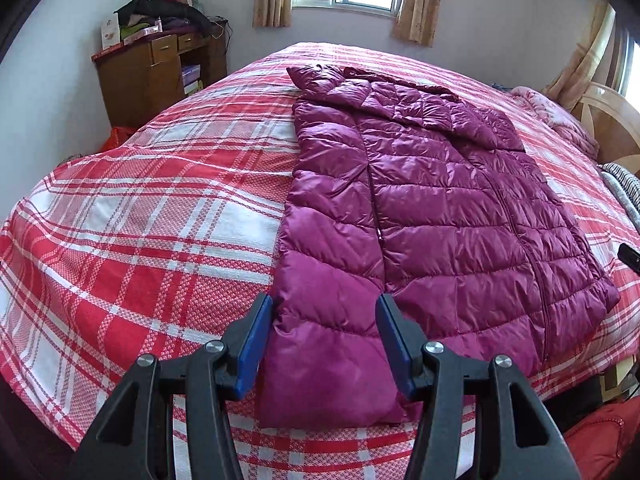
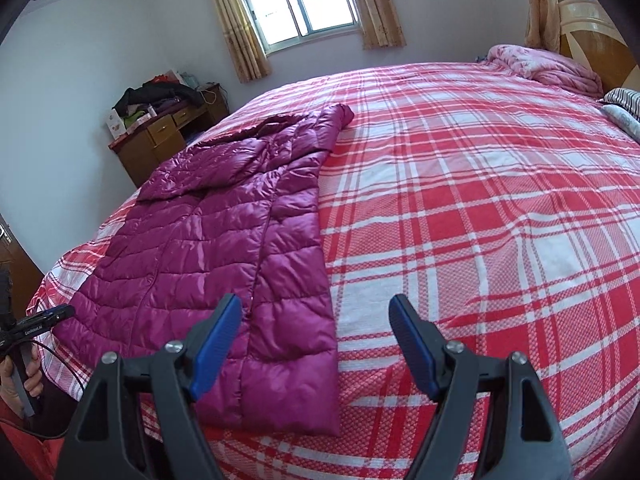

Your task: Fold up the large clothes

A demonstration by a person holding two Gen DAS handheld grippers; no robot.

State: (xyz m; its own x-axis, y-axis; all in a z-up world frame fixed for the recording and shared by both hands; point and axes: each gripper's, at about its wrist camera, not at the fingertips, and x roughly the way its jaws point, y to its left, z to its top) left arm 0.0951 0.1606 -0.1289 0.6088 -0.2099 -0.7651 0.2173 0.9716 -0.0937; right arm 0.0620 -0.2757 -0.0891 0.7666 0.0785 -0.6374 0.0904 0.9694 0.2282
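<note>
A magenta quilted down jacket point(image 1: 432, 208) lies flat on the red and white plaid bed point(image 1: 152, 216), hem toward me, sleeves folded in over the body. My left gripper point(image 1: 324, 312) is open and hovers over the jacket's near left hem corner, not touching it. In the right wrist view the jacket point(image 2: 224, 240) lies left of centre on the bed point(image 2: 480, 200). My right gripper point(image 2: 316, 320) is open and empty above the jacket's near right hem corner. The left gripper's tip point(image 2: 56, 314) shows at the left edge.
A wooden cabinet point(image 1: 160, 76) piled with clothes stands by the far wall. A pink quilt point(image 2: 548, 64) and a striped pillow point(image 2: 624, 100) lie by the headboard point(image 2: 596, 36). A window point(image 2: 296, 0) with curtains is behind. A red item point(image 1: 604, 436) is beside the bed's near edge.
</note>
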